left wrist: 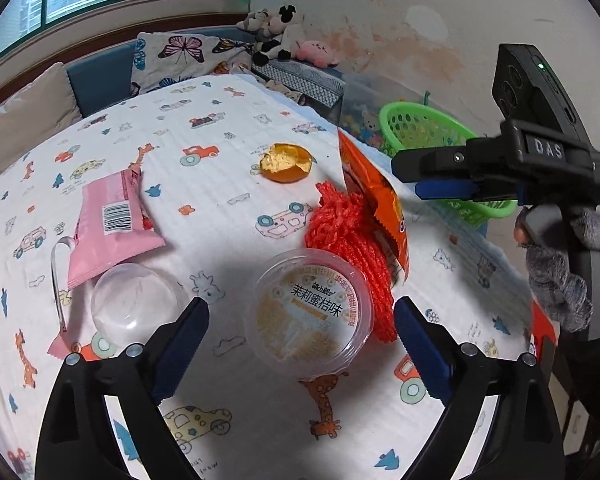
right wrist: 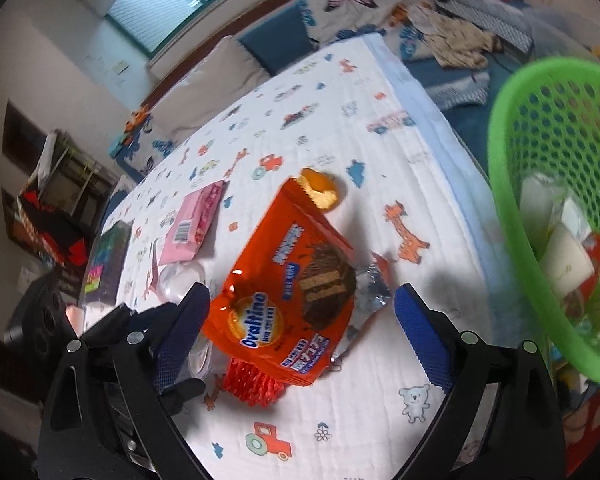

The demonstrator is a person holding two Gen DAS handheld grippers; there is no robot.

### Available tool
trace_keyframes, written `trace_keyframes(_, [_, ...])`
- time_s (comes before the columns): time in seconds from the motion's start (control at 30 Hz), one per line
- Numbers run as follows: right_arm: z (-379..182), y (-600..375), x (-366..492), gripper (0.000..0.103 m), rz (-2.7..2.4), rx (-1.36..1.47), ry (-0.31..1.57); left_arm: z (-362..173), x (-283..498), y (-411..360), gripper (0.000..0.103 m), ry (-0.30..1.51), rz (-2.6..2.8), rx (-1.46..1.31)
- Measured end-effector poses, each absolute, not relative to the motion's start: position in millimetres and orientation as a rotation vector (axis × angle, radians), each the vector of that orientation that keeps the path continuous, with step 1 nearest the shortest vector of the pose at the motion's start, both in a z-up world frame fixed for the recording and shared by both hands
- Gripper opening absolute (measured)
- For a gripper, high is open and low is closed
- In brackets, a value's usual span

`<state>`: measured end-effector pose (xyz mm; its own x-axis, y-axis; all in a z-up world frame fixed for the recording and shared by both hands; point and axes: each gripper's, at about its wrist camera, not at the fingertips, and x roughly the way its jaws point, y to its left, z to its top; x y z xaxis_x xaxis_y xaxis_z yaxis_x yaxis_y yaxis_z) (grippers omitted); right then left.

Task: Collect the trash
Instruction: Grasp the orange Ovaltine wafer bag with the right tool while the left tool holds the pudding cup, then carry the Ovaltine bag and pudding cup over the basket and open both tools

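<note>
My left gripper (left wrist: 300,344) is open over the patterned table cloth (left wrist: 220,128). A clear plastic cup with a printed lid (left wrist: 308,316) lies between its fingers, and neither pad touches it. Beside the cup are a red mesh net (left wrist: 340,232), a clear dome lid (left wrist: 134,304), a pink wrapper (left wrist: 112,224) and an orange peel (left wrist: 286,162). My right gripper (right wrist: 302,320) is open too, with an orange Ovaltine wrapper (right wrist: 284,280) lying loose between its fingers, on top of the red net (right wrist: 252,380). A green basket (right wrist: 512,208) with some trash in it is at the right.
In the left wrist view the green basket (left wrist: 432,132) is beyond the table's right edge, behind the right gripper (left wrist: 406,178), which a gloved hand (left wrist: 560,272) holds. Cushions (left wrist: 180,56) and plush toys (left wrist: 276,32) line the far side. A dark notebook (right wrist: 108,264) lies at the table's left.
</note>
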<state>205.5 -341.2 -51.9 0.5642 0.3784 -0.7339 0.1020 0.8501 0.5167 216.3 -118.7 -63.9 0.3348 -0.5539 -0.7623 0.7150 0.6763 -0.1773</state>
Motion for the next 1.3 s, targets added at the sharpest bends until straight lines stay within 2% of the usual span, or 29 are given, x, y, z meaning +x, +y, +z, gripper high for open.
trace_keyframes(0.47, [-81.9,-355.0,210.1,0.093,0.277,0.907,1.047,-72.6,225.4,-117.0,0.092,0.937,-0.851,0.138])
trace_keyframes(0.77, [-86.9,-363.9,213.6,0.096,0.243,0.974,1.022,-74.3,227.7,-117.0,0.090,0.939,-0.849,0.135])
trace_keyframes(0.83, [-85.6,-362.5,214.9,0.094,0.232,0.962,1.016,-76.4,227.4,-119.6,0.090,0.943,-0.843,0.149])
trace_keyframes(0.9, [-83.6,-360.0,213.8,0.085,0.220,0.922,1.015,-78.0,227.3,-121.0,0.090,0.947,-0.841,0.155])
trace_keyframes(1.0, [-83.1,-356.6,212.1,0.076,0.228,0.902,1.010,-79.1,225.9,-121.5,0.081,0.949,-0.842,0.155])
trace_keyframes(1.17, [-74.7,-362.7,202.5,0.074,0.232,0.865,0.979,-77.8,223.6,-120.4,0.069,0.953,-0.853,0.136])
trace_keyframes(1.3, [-60.9,-365.8,193.9,0.074,0.245,0.808,0.946,-75.3,220.4,-116.7,0.067,0.944,-0.855,0.132])
